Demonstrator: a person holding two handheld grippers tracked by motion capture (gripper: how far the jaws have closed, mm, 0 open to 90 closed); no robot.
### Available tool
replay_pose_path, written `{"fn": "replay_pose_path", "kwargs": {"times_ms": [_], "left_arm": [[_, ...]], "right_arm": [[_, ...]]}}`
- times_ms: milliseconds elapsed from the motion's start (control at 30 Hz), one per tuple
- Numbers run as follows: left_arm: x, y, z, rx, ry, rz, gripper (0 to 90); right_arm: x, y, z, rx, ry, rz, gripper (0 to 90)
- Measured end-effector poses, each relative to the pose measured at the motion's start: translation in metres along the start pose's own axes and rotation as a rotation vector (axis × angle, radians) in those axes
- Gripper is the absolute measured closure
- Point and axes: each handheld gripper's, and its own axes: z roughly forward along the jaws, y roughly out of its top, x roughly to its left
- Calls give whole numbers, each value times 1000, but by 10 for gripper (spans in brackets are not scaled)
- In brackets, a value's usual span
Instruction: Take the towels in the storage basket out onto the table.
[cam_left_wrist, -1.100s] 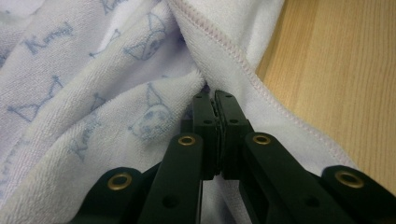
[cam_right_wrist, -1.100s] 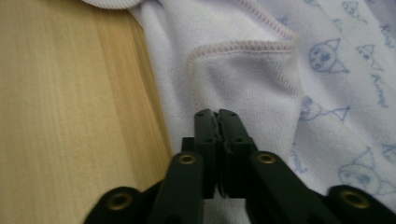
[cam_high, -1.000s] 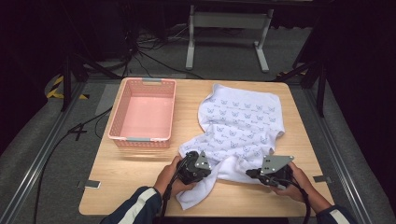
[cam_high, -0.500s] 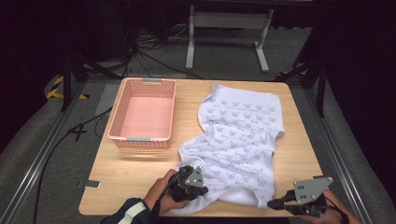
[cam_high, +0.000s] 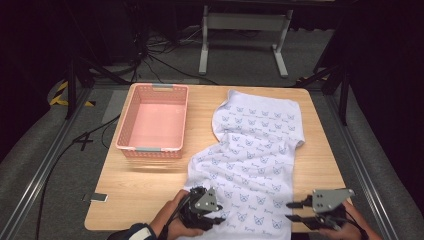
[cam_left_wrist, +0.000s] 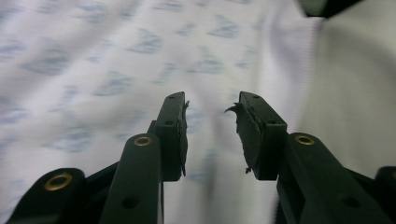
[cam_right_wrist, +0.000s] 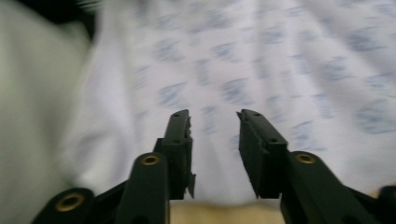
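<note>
A white towel with a blue pattern lies spread along the right half of the wooden table, from the far edge to the near edge. My left gripper sits at the towel's near left corner. Its jaws have just been opening and stand apart over the cloth, with nothing pinched between them. At the near right corner, my right gripper points left toward the towel's edge. Its jaws have also just been opening, and they hang open above the towel with nothing between them.
A pink plastic basket with nothing in it stands on the table's far left. A small grey tag lies near the front left corner. Behind the table stands a metal frame, with cables on the floor.
The towel's near end was bunched between the two grippers; it now lies flat to the near edge. Both grippers moved apart and back, and their jaws opened, letting go of the cloth.
</note>
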Motion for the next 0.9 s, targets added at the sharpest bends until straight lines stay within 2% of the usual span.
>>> {"fn": "replay_pose_path", "kwargs": {"times_ms": [33,67,100,133,167,200,233,267,300,333,400,467,500,533,567,667,700,733,767,833,867,900], "left_arm": [[15,-2,1,-4,34,-37,616],[24,-4,3,3,64,-49,608],[32,-7,4,20,76,-83,612],[41,-8,7,26,80,-79,613],[46,-11,10,53,98,-67,611],[49,-12,13,78,110,-60,612],[53,-15,17,87,109,-80,612],[53,-15,17,87,109,-80,615],[55,-17,19,95,94,-93,615],[55,-19,22,124,91,-88,620],[53,-19,23,117,79,-101,613],[48,-20,23,112,56,-112,633],[43,-20,24,102,12,-128,633],[36,-20,25,96,-36,-127,632],[30,-19,25,99,-51,-135,633],[7,-16,28,122,-159,-107,632],[-1,-13,28,150,-209,-93,629],[-8,-12,30,148,-221,-71,622],[-16,-8,31,160,-268,-32,614],[-20,0,29,124,-239,-12,572],[-17,3,27,98,-212,-25,555],[-17,3,27,98,-212,-25,533]], "right_arm": [[-8,2,6,11,-24,16,664],[-19,3,17,33,-70,31,655],[-27,4,25,54,-103,49,673],[-33,4,32,66,-93,71,669],[-38,3,39,78,-97,74,668],[-43,2,45,98,-122,86,680],[-46,1,48,108,-117,96,674],[-50,-2,51,128,-111,104,669],[-50,-2,51,128,-111,104,669],[-52,-6,52,145,-131,111,675],[-59,-15,48,134,-100,164,682],[-62,-22,41,139,-98,190,685],[-62,-25,37,143,-89,199,684],[-62,-28,33,148,-82,205,684],[-59,-32,28,154,-84,205,684],[-50,-39,17,193,-38,194,683],[-46,-41,12,214,-6,184,683],[-41,-42,7,236,39,174,676],[-37,-43,4,256,71,162,677],[-27,-43,-2,320,111,120,674],[-26,-41,-3,324,103,94,651],[-26,-38,-4,310,76,93,640]]}}
